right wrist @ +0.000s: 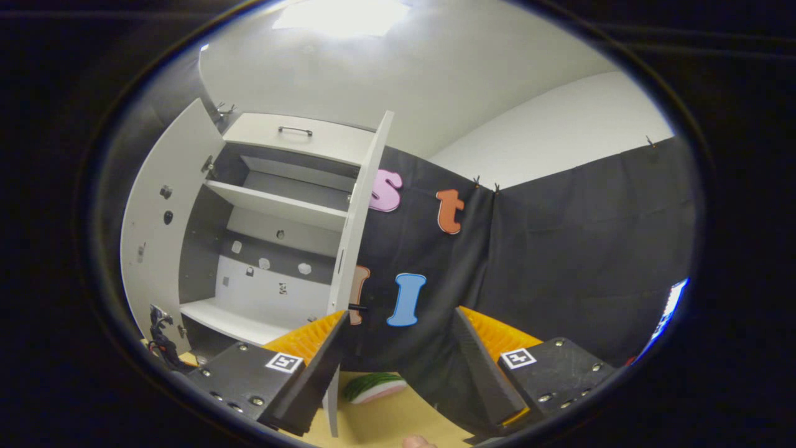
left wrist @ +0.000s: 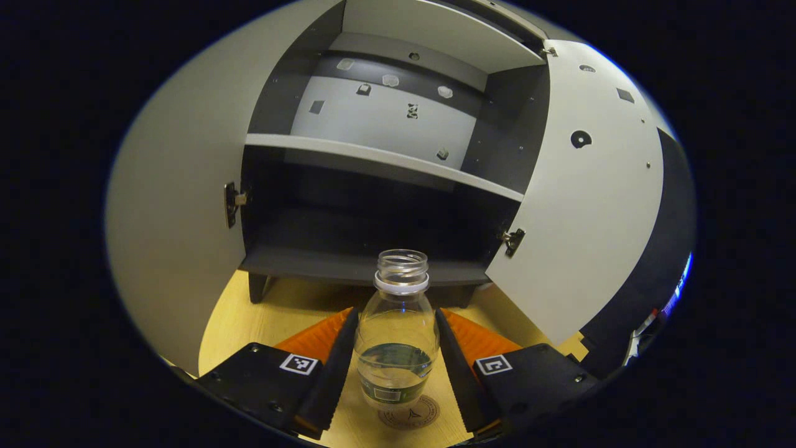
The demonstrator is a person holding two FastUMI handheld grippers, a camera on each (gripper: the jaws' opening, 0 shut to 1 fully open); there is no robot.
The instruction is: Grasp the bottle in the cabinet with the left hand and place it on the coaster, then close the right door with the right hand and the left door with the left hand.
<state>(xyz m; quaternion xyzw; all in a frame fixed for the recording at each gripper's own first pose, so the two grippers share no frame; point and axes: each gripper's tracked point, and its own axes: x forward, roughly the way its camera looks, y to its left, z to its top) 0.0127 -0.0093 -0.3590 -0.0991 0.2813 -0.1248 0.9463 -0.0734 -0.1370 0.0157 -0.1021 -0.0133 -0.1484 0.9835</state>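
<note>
- In the left gripper view the left tongs [left wrist: 397, 367] sit low at the bottom centre, pointing straight at the open cabinet [left wrist: 373, 186].
- Their two fingers [left wrist: 333, 367] stand on either side of the bottle [left wrist: 396, 336], close against its sides; whether both actually press on it cannot be told.
- One bottle: clear plastic, uncapped, upright, with a little liquid at the bottom and a green label low on its body. It is at the lower centre of the frame, in front of the cabinet.
- One round coaster [left wrist: 415, 415] lies on the wooden desk [left wrist: 249, 317], showing just below and right of the bottle's base; whether the base is touching it cannot be told.
- Two cabinet doors, both swung open: the left door [left wrist: 180, 211] along the left of the frame, the right door [left wrist: 591, 199] along the right.
- In the right gripper view the right tongs [right wrist: 398, 373] are tilted upward, spread wide with nothing between the fingers.
- One green and pink slice-shaped object [right wrist: 376, 387] lies on the desk at the bottom centre of that view.
</note>
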